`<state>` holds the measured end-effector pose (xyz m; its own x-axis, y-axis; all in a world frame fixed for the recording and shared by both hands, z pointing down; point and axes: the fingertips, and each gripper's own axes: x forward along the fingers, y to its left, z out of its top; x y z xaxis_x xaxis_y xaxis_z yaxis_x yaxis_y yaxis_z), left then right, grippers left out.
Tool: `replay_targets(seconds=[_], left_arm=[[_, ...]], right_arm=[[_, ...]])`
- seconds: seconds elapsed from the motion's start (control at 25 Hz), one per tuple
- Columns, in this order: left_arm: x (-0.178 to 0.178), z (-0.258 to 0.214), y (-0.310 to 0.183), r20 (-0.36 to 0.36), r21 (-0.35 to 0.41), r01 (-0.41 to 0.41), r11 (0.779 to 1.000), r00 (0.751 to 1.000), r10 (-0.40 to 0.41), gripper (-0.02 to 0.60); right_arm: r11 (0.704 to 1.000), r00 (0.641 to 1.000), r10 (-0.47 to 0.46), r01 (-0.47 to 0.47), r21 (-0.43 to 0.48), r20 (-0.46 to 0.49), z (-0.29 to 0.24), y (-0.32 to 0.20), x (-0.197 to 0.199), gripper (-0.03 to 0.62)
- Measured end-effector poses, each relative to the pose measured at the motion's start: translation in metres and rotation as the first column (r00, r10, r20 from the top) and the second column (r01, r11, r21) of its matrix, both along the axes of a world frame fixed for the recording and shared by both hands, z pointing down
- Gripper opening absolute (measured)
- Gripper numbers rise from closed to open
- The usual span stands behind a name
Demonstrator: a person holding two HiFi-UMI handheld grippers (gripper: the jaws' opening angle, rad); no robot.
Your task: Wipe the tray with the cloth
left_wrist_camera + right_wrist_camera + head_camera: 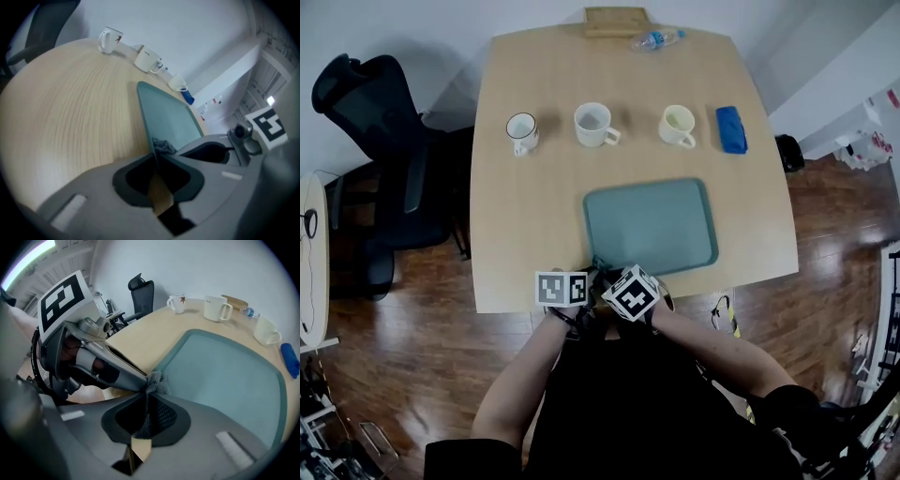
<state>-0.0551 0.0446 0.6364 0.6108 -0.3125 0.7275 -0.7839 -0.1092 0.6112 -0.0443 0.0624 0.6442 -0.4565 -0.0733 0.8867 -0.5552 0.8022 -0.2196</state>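
Note:
A teal tray (pixel 652 225) lies on the wooden table near its front edge. Both grippers meet at the tray's near left corner. My left gripper (pixel 153 157) is shut on the tray's rim (pixel 145 117) at that corner. My right gripper (pixel 149 392) is shut on a dark grey cloth (pixel 157 384), which bunches out past the jaw tips onto the tray's corner. In the left gripper view a bit of the cloth (pixel 164 146) shows just right of the rim. In the head view the marker cubes hide most of the left gripper (pixel 589 279) and right gripper (pixel 609 277).
Three mugs stand in a row behind the tray: (pixel 522 131), (pixel 593 123), (pixel 678 125). A blue object (pixel 730 128) lies at the right of them. A plastic bottle (pixel 654 39) and a wooden board (pixel 617 21) are at the far edge. A black office chair (pixel 384 159) stands left of the table.

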Motion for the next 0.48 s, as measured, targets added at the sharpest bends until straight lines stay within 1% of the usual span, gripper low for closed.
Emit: replay_targets(seconds=[0.08,0.2,0.28,0.32,0.36,0.4,0.44,0.48], left_arm=[[-0.004,-0.001,0.0,0.035,0.004,-0.021,1.0,0.999,0.021,0.043],[-0.006,-0.001,0.001,0.039,0.007,-0.014,1.0,0.999,0.014,0.043],[-0.006,-0.001,0.001,0.042,0.009,-0.003,1.0,0.999,0.003,0.044],[-0.006,-0.001,0.001,0.047,0.013,-0.002,1.0,0.999,0.001,0.044],[-0.006,-0.001,0.001,0.054,0.017,-0.002,1.0,0.999,0.002,0.044],[-0.006,-0.002,0.001,0.059,0.022,-0.003,1.0,0.998,0.002,0.044],[-0.006,-0.002,0.001,0.063,0.026,-0.004,1.0,0.998,0.003,0.044],[-0.006,-0.003,0.001,0.064,0.03,-0.005,1.0,0.998,0.004,0.044]], right_arm=[[0.999,0.999,-0.033,0.033,-0.012,0.027,-0.001,0.001,-0.008,0.026],[0.999,0.998,-0.028,0.03,-0.032,0.063,-0.003,-0.006,-0.004,0.026],[1.0,0.998,-0.028,0.027,0.01,0.055,-0.007,-0.025,0.007,0.026],[0.997,0.998,-0.05,0.048,0.055,0.04,-0.013,-0.04,0.011,0.026],[0.99,0.996,-0.091,0.089,0.107,0.016,-0.019,-0.056,0.012,0.026],[0.976,0.989,-0.149,0.15,0.16,-0.016,-0.025,-0.072,0.012,0.026],[0.951,0.974,-0.219,0.226,0.211,-0.055,-0.027,-0.086,0.011,0.026],[0.914,0.951,-0.292,0.309,0.262,-0.102,-0.027,-0.101,0.008,0.026]])
